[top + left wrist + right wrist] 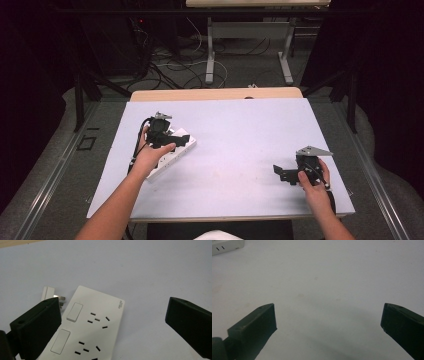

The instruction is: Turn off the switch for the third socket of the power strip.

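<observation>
A white power strip (172, 155) lies flat on the left part of the table, with two rocker switches and several socket slots (92, 327) on its face. A small white plug (53, 295) with metal prongs lies on the sheet just off the strip's end, partly behind one jaw. My left gripper (170, 136) hovers over the strip's far end, open, its jaws (112, 312) wide apart with nothing pressed between them. At the right of the table my right gripper (278, 173) stands open over the bare sheet (328, 315).
A white sheet (240, 135) covers the table, and a wooden edge (215, 94) shows at the far side. A corner of the power strip (227, 246) appears at the top left of the right gripper view. Cables (170, 65) and another table's legs stand on the floor beyond.
</observation>
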The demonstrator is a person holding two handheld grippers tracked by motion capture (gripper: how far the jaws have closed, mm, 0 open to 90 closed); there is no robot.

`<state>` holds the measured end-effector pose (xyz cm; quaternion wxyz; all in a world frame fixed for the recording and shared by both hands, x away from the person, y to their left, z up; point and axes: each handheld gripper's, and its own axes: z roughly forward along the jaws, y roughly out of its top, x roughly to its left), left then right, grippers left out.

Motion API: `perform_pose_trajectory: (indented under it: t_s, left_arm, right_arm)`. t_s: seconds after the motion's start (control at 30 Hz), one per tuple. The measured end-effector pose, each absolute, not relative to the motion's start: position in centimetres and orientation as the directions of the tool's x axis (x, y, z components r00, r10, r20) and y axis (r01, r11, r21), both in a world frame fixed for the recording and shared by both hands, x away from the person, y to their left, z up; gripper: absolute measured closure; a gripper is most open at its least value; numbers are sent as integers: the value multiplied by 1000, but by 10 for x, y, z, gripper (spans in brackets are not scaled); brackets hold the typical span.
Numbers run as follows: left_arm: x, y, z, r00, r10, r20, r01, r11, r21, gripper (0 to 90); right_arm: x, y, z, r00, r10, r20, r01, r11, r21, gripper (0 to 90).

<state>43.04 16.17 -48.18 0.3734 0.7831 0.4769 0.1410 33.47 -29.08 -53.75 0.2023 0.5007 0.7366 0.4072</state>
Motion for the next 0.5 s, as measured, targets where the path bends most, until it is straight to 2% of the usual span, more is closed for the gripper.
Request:
perform_pose_trajectory:
  t_s: [0.5]
  left_arm:
    - [403,181,-470,512,842,-170,607,-215,765,3]
  right_arm:
    - [334,-290,-537,-415,903,114,576,164,801,0]
